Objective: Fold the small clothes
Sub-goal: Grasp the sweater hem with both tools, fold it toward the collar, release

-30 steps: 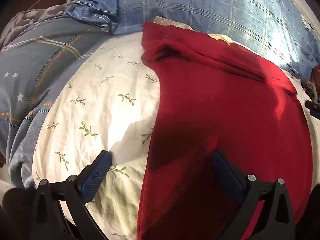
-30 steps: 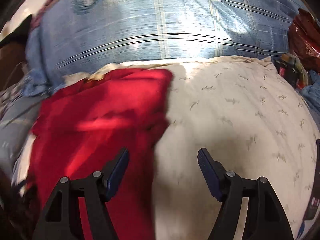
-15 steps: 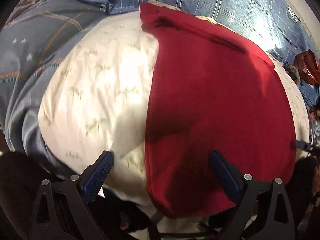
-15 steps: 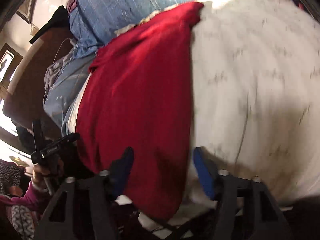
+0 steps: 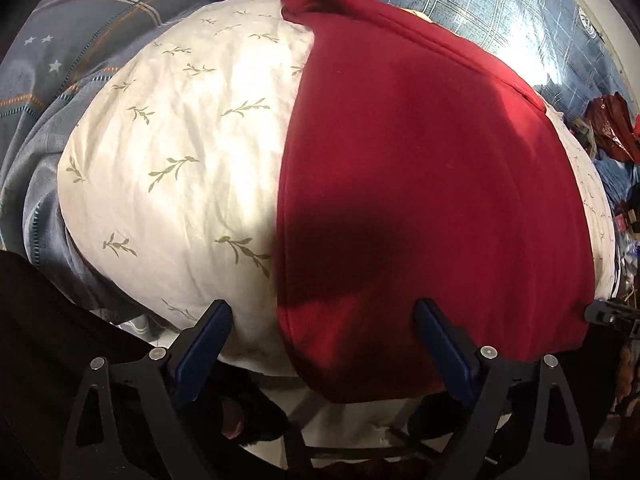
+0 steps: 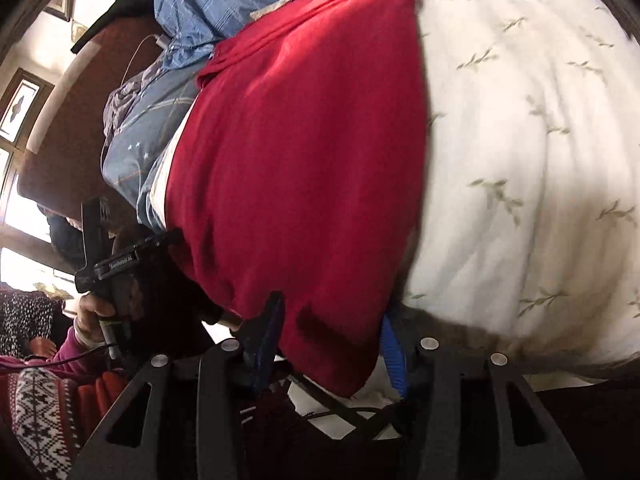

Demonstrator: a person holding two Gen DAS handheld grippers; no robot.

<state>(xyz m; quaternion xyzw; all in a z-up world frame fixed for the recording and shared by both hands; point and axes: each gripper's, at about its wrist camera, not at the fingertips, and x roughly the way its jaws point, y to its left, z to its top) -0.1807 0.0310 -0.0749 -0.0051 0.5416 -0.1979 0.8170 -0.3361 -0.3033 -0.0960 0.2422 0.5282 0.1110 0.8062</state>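
Note:
A dark red garment [image 5: 432, 184] lies flat on a white leaf-print pillow [image 5: 180, 152], its near hem hanging over the pillow's front edge. My left gripper [image 5: 320, 344] is open, its blue pads either side of the hem's left corner, not touching it. In the right wrist view the same garment [image 6: 304, 152] fills the left half. My right gripper [image 6: 332, 340] is open but narrowed, its blue pads straddling the hem's near right corner. The left gripper's handle [image 6: 120, 260] and the hand holding it show at the left.
A blue plaid pillow [image 5: 500, 4] lies behind the red garment. A grey-blue starred quilt [image 5: 60, 64] lies to the left. Red and blue clutter [image 5: 612, 128] sits far right. A wooden headboard [image 6: 68, 128] and window are left in the right wrist view.
Both grippers pulled back toward the pillow's near edge. The right gripper rolled and swung left onto the hem corner, and its jaws narrowed. The left gripper stayed open.

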